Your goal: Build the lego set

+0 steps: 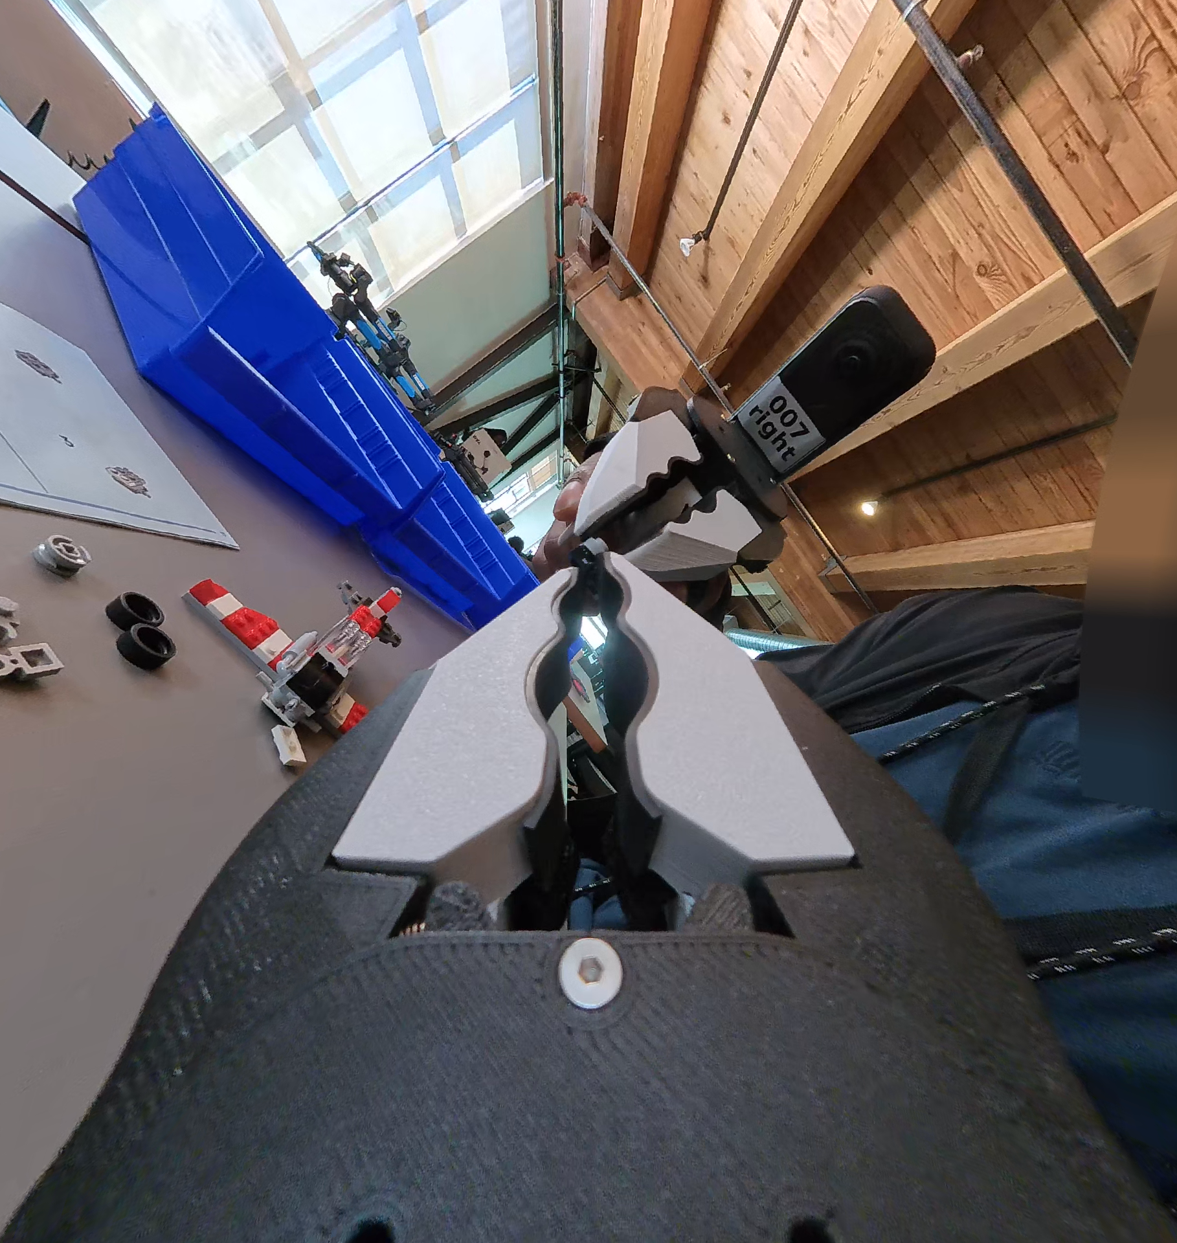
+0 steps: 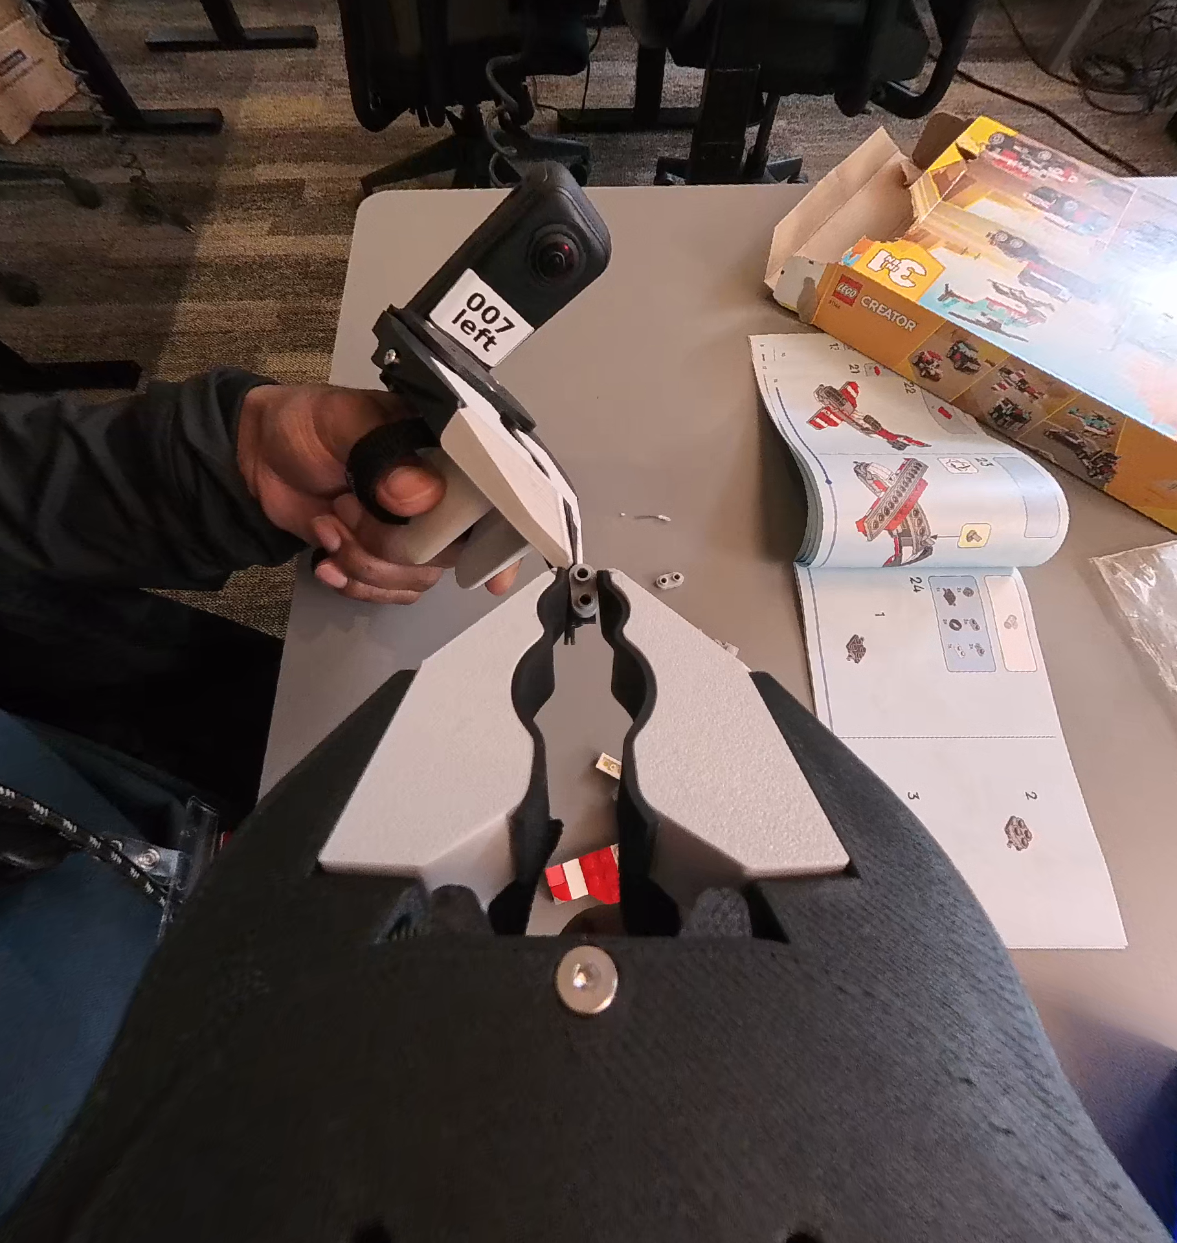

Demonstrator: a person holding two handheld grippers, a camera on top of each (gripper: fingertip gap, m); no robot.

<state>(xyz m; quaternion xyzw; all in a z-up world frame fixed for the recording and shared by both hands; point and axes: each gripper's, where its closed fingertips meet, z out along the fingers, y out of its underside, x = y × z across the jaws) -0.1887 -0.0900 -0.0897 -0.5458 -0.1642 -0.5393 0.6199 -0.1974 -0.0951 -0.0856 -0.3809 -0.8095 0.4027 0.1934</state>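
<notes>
My right gripper (image 2: 582, 592) is shut on a small grey Lego piece (image 2: 582, 586) with two round holes, and a black bit (image 2: 571, 631) hangs under it. My left gripper (image 1: 589, 572) is shut on a small black piece (image 1: 584, 557) and meets the right gripper (image 1: 582, 538) tip to tip above the table. In the right wrist view the left gripper (image 2: 574, 557) touches the grey piece from the upper left. The red and white Lego plane (image 1: 317, 659) lies on the table at the left.
Two black tyres (image 1: 135, 629), several loose grey pieces (image 1: 61, 555) and a small white piece (image 1: 288, 743) lie near the plane. Blue bins (image 1: 270, 363) stand behind. The open instruction booklet (image 2: 909, 538), the set box (image 2: 1009, 303), a plastic bag (image 2: 1164, 619) and a grey piece (image 2: 670, 580) lie at the right. Less than 4 cm separates the two grippers' tips.
</notes>
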